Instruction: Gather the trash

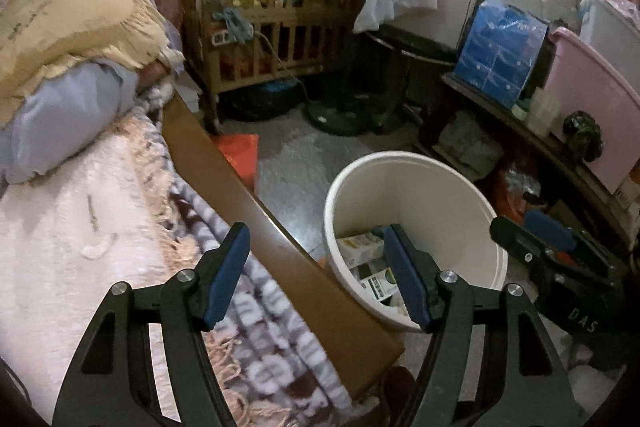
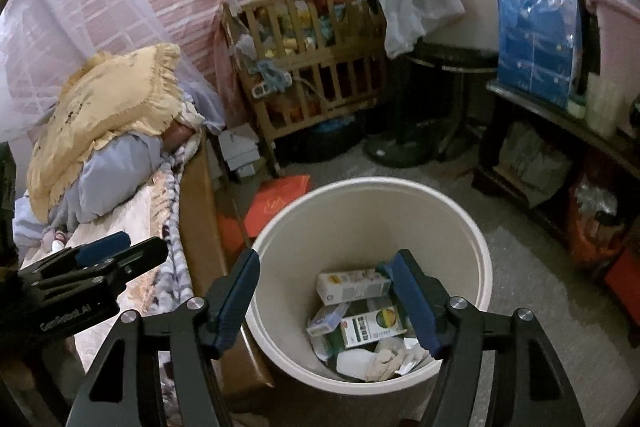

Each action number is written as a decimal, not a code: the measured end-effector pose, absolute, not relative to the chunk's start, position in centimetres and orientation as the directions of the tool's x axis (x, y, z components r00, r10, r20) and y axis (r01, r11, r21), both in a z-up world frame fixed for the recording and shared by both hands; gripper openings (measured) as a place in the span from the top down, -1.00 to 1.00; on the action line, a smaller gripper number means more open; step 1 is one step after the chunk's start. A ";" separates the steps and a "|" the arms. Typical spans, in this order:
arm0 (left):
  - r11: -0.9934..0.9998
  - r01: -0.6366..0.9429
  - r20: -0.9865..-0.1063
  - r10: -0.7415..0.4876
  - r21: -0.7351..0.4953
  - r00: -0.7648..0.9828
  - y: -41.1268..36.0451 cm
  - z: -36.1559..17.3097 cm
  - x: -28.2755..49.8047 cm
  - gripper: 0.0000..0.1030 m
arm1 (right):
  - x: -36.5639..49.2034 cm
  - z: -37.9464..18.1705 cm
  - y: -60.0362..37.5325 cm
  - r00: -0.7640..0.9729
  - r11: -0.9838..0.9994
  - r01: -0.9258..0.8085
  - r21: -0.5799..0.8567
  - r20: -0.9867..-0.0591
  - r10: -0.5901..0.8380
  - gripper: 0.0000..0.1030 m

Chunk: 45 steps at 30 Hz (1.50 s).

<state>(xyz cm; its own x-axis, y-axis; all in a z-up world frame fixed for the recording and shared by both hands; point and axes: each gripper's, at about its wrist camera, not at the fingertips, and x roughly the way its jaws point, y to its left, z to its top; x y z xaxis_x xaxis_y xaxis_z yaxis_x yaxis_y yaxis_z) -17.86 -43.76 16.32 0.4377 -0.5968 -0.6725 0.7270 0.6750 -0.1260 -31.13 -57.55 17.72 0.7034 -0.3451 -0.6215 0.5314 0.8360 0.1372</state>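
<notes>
A cream round trash bin stands on the floor beside the bed; it also shows in the left wrist view. It holds several small cartons and crumpled wrappers. My right gripper is open and empty, held just above the bin's mouth. My left gripper is open and empty, over the bed's wooden side rail, left of the bin. The right gripper shows in the left wrist view; the left gripper shows in the right wrist view.
A bed with a pink blanket, a yellow pillow and a blue bundle is at the left. A wooden crib, a fan base, a dark shelf with a pink tub and red bags surround the floor.
</notes>
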 end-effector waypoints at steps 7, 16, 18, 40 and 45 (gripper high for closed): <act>0.694 0.711 -0.598 -0.618 -0.110 0.511 -40.5 19.3 -19.2 -0.33 | -32.4 20.8 -55.3 0.734 0.837 0.539 0.095 -0.540 -0.412 -0.35; 0.710 0.702 -0.532 -0.617 -0.058 0.580 -38.3 21.3 -20.6 -0.33 | -33.8 23.7 -52.8 0.747 0.825 0.563 0.047 -0.456 -0.484 -0.42; 0.711 0.701 -0.521 -0.621 -0.059 0.585 -37.9 21.5 -20.8 -0.33 | -34.0 23.9 -52.5 0.748 0.823 0.567 0.047 -0.447 -0.490 -0.42; 0.711 0.700 -0.471 -0.641 -0.067 0.607 -36.6 22.5 -21.4 -0.33 | -33.6 24.9 -50.4 0.760 0.837 0.547 0.019 -0.432 -0.486 -0.56; 0.713 0.698 -0.471 -0.639 -0.065 0.609 -36.7 22.6 -21.6 -0.33 | -33.6 24.8 -50.3 0.758 0.836 0.548 0.017 -0.432 -0.488 -0.56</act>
<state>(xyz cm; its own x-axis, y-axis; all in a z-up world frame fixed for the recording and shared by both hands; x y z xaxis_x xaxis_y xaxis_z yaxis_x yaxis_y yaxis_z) -21.60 -36.66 22.58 0.6086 -0.6389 -0.4705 0.6982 0.7130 -0.0651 -33.60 -50.29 24.83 0.7584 -0.4879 -0.4323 0.5478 0.8364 0.0171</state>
